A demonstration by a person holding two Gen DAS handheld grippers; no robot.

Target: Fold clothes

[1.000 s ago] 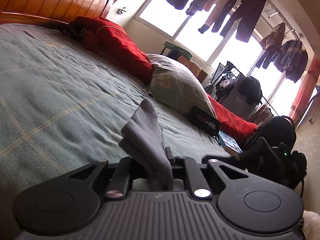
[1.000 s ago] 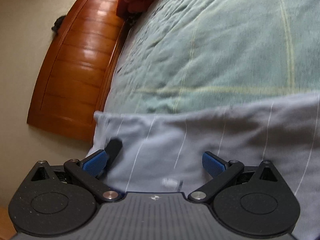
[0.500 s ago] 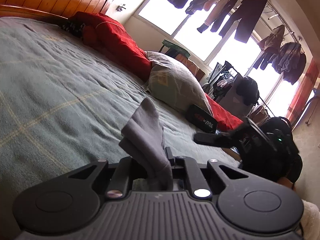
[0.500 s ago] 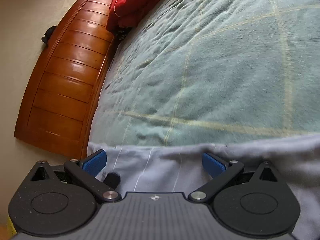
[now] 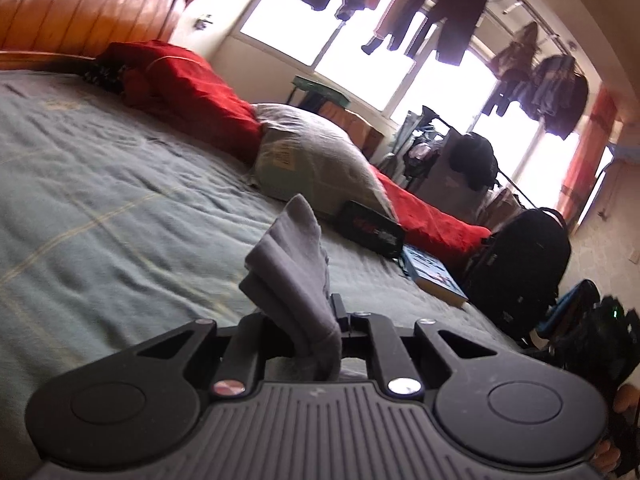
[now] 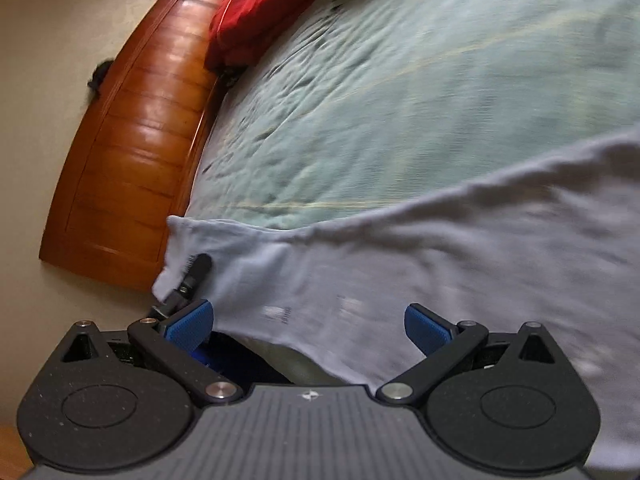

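Left gripper (image 5: 316, 320): clamped on a bunched corner of the grey garment (image 5: 292, 276), cloth standing up in a wad between the closed fingers, bed (image 5: 120, 184) spread ahead of it. Right gripper (image 6: 308, 320): spread wide, blue pads (image 6: 188, 322) well apart, holding nothing; garment (image 6: 420, 272) draped just ahead of and under it, over the near edge of the bed (image 6: 400, 80), one corner at far left pinched by a black finger (image 6: 198, 270), likely the left gripper's.

Risks, judged from this:
- Slipping out of the left pinch, if pulled hard: only a thick wad held, not a flat hem.
- Sliding off the bed edge, with only one corner held and part of the cloth hanging.
- Closing the right fingers on a single layer or mid-panel, giving a skewed fold.
- Motion blur on the right view suggests speed; snagging or bunching likely.
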